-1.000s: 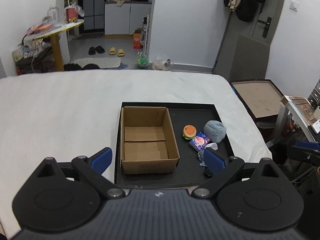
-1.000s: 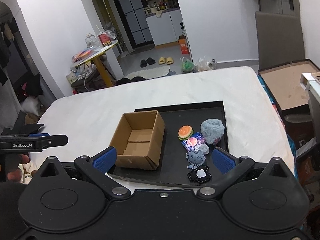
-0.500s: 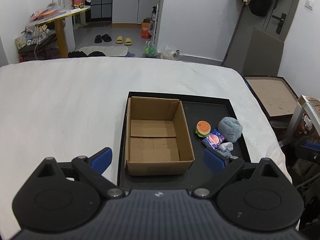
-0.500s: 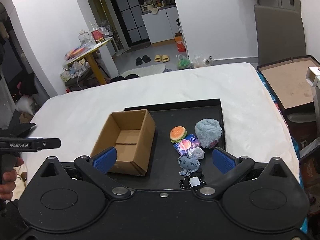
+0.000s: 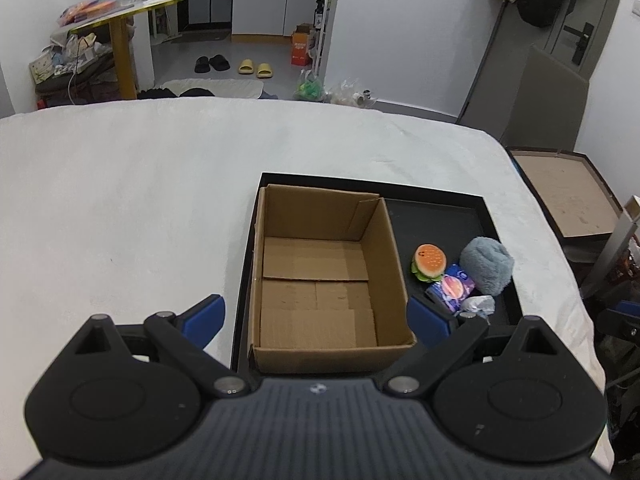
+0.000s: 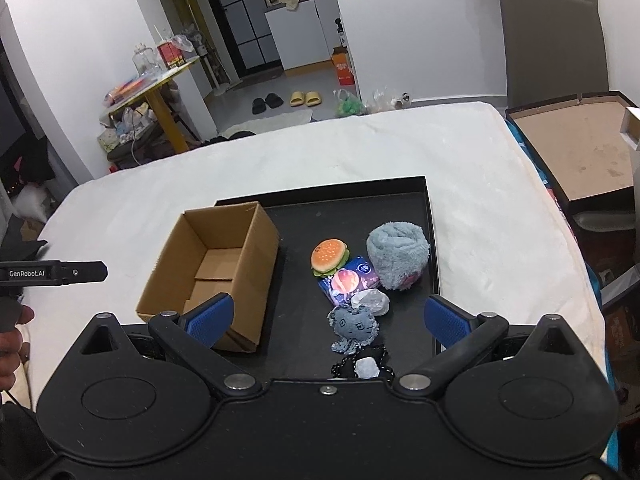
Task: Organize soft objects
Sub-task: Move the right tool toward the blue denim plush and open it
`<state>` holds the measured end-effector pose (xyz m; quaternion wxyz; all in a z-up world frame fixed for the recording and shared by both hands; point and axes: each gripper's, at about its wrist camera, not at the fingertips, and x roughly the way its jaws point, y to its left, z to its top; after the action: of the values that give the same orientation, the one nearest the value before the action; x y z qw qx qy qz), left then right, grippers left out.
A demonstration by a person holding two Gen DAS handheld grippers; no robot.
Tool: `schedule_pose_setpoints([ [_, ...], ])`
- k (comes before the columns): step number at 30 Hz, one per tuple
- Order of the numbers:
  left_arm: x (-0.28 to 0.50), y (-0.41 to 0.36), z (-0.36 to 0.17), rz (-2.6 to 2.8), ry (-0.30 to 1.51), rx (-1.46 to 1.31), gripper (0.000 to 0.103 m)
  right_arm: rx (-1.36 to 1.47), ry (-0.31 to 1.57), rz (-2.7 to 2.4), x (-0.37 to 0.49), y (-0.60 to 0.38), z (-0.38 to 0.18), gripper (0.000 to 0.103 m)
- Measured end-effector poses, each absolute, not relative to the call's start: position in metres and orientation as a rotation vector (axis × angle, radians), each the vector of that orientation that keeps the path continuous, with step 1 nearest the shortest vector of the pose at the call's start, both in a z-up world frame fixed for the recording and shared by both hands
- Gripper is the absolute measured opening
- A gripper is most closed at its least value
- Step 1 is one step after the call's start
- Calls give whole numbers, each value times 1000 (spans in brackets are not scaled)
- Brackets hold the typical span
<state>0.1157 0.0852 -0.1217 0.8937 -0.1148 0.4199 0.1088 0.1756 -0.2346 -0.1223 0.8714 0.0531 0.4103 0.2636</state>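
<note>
A black tray [image 6: 428,216] sits on a white-covered surface [image 5: 120,208]. On its left side stands an open, empty cardboard box [image 5: 324,276]. To the box's right, the soft objects lie clustered: a burger plush [image 6: 329,257], a fluffy grey roll [image 6: 397,255], a purple packet [image 6: 349,283] and a small grey octopus plush [image 6: 354,326]. The left tongs [image 5: 316,316] and right tongs [image 6: 326,318] both hover spread, holding nothing.

Each matte black plastic hand-held gripper [image 5: 316,314] [image 6: 328,316] has two round-domed housings, silver pivot screws and blue textured finger pads [image 6: 210,318]. The left one's side reads "GenRobot.AI" in white lettering.
</note>
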Motion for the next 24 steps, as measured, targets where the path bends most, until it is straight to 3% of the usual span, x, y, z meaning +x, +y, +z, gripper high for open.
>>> schedule_pose_setpoints([
  [14,137,111,-166,309,880,-281,95,61,884,560,203,-210,-159,98],
  [24,150,125,-193,347,906,-282,90,33,955,611,214,-199,-204,79],
])
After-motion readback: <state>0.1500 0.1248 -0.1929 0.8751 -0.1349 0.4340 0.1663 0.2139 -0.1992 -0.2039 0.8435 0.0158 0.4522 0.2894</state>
